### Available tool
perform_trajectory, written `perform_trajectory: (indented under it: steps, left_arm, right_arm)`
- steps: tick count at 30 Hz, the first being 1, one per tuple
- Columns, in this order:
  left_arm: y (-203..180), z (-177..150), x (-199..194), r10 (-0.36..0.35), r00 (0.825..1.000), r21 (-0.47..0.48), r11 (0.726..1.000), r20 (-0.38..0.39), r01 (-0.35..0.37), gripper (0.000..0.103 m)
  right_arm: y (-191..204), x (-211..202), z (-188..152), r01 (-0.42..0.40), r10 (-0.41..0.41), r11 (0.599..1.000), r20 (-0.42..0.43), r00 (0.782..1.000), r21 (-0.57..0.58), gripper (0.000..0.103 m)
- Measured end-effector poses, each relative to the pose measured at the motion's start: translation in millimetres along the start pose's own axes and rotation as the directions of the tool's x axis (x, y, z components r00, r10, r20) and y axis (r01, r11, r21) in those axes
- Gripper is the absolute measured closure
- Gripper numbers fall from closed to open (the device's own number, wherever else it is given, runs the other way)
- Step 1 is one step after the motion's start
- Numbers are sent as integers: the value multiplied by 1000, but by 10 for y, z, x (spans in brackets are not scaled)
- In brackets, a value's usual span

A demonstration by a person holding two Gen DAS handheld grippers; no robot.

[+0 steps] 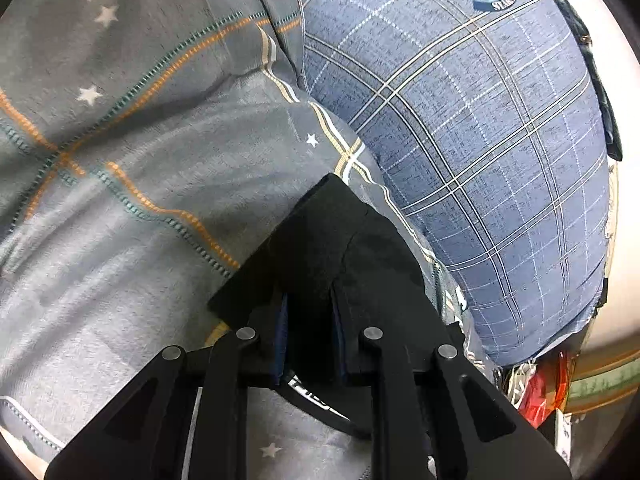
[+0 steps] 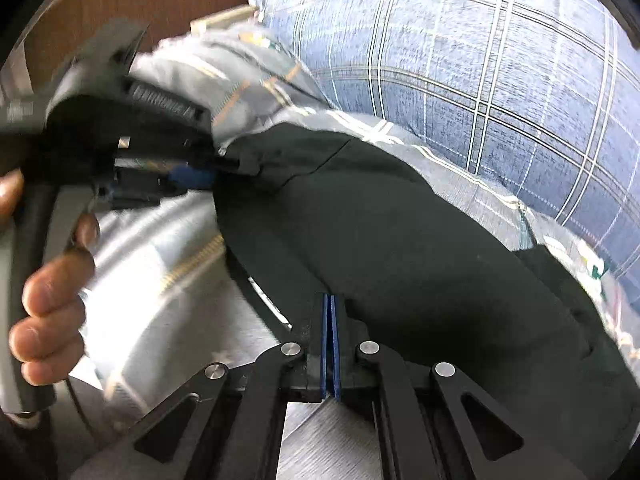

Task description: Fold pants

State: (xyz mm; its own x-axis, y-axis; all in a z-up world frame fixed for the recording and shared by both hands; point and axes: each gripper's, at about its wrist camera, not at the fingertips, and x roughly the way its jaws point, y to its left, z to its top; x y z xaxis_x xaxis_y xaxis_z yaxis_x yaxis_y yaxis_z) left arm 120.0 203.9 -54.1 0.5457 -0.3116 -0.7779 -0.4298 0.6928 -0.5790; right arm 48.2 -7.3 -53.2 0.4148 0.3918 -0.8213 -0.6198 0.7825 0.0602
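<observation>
Black pants (image 2: 400,240) lie spread over a grey star-print bedsheet (image 1: 120,208), filling the centre and lower right of the right wrist view, with a blue plaid pillow (image 1: 480,140) bulging just beyond them in the upper right. The right gripper (image 2: 330,344), at the bottom centre of its own view, has its blue pads pressed flat together at the near edge of the cloth; whether any fabric is caught between them cannot be told. The left gripper (image 1: 308,320), at the bottom centre of the left wrist view, is narrowed onto a corner of the pants, dark cloth bunched between its blue-lined jaws. The same tool shows blurred at the left of the right wrist view, gripped by a person's hand (image 2: 48,300).

The likely trouble is an uneven hold. If the right pads have closed on nothing, or on only a thin edge, a lift would raise one corner alone and the pants would twist or sag rather than fold square. The left claw could also take up the sheet beneath, since both are soft and lie touching. The pillow crowds the far side and could snag the fold.

The pants look matte, heavy and seamed; the sheet is thin, creased and faintly glossy; the pillow is plump and woven-looking.
</observation>
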Motion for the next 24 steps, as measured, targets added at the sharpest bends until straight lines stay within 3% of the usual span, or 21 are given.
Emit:
perform_trajectory:
  steps: [4,5,8,9,10,11,12,18,22,24]
  left_arm:
    - [171,3,260,89,994,-22,996,-59,-91,85]
    - [160,10,278,82,995,-22,996,-52,-83,84]
    - [147,-5,212,101,994,13,995,-49,-101,71]
    - [174,-9,166,97,994,0,995,-41,-97,63]
    - [208,0,124,96,995,-12,995,-30,-97,58]
    - [258,7,103,102,995,-26,994,-22,-102,50]
    - [307,11,100,98,995,-50,994,-19,-98,48]
    - [332,-46,224,49,997,-77,996,-59,-54,48]
    - [340,-67,294,40,997,-96,994,-63,-46,48]
    - [362,-96,289,27,998,-118,992,-52,-33,48]
  right_arm:
    - [16,198,-39,-15,16,1000,-63,998,16,102]
    - [16,316,-33,-14,17,1000,-99,995,22,102]
    - [14,328,-33,-24,28,999,-94,995,46,97]
    - [-7,296,-33,-37,43,997,-87,995,67,94]
    - [-14,277,-44,-50,56,996,-86,995,79,83]
    - [-30,255,-48,-60,67,994,-83,994,90,78]
    - [-44,208,-52,-64,71,993,-70,995,100,72]
    - [-162,144,102,-132,140,972,-29,990,192,72]
    - [-167,371,59,-159,184,958,-85,979,237,72]
    - [-89,351,47,-139,158,969,-84,984,203,72]
